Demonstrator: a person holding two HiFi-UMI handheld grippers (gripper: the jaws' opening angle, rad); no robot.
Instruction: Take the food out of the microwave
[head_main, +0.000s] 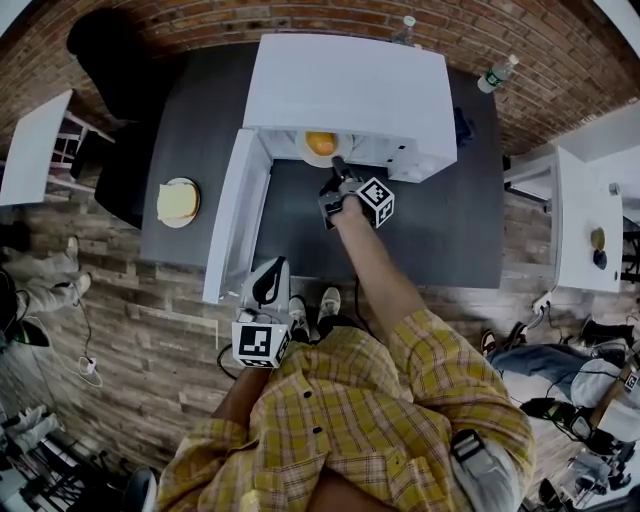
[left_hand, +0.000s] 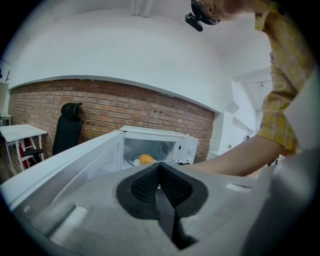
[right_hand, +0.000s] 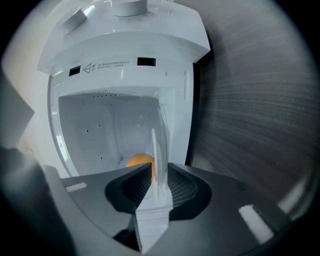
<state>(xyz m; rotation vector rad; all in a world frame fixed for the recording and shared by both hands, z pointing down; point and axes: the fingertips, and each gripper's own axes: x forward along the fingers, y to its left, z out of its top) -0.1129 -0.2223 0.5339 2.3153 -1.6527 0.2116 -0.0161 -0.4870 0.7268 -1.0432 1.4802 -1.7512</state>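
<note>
Standing at the far side of the dark table: white microwave, already opened.

Completed so far: door swung fully out toward the near left, cavity exposed.

Parked low at the near end of that door, well apart from the cavity: left gripper, pads pressed together on nothing, idle for this step.

Positioned at the mouth of the cavity: right gripper, turned on its side, jaws spread. Straddles the near rim of the white plate without visibly pressing on it. Judged as approach complete, grip not yet made.

Still inside the microwave, on the cavity floor: plate, no part of it drawn past the opening.

Lying on the left part of the table, well apart from the microwave: second plate with pale food, unrelated to this step.

Sitting on the plate in the cavity, toward the far side: orange food, untouched by either gripper.

Remaining, as a judgement: closing on the rim, drawing the plate out level toward the near side, setting down on bare table in front of the microwave. Extraction itself therefore not started; roughly the first half of the task done.
</note>
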